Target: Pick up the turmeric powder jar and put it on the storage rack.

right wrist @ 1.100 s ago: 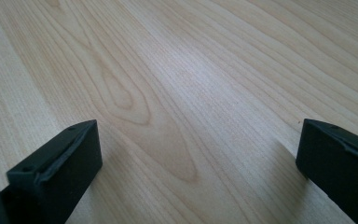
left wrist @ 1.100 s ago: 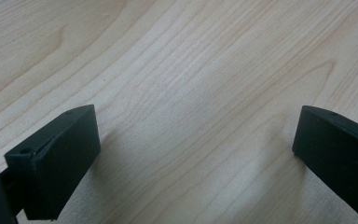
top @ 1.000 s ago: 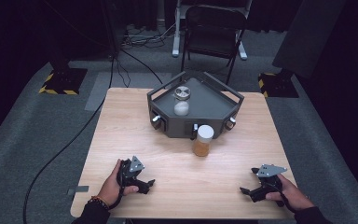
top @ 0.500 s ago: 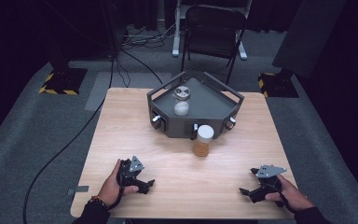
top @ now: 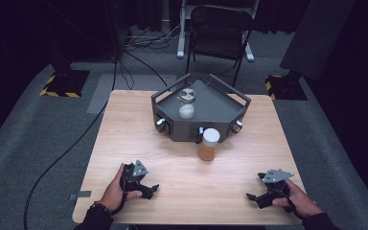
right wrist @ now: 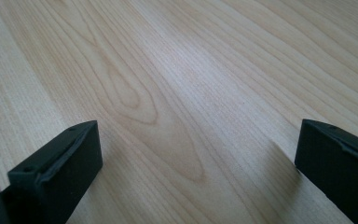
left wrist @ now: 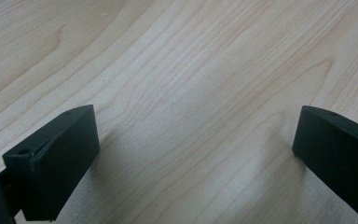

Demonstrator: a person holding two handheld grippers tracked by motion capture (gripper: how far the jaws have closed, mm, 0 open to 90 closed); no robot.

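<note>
Standing upright, the jar points its white lid straight up.

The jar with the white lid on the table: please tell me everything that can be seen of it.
The jar is a small upright cylinder with a white lid on top and an amber, see-through looking body, maybe glass or plastic; what is inside is too small to tell. The lid is on. It stands on the wooden table, just in front of the grey tray, close to its front wall; whether they touch cannot be told. Neither the left gripper nor the right gripper is near it; nothing holds it.
</note>
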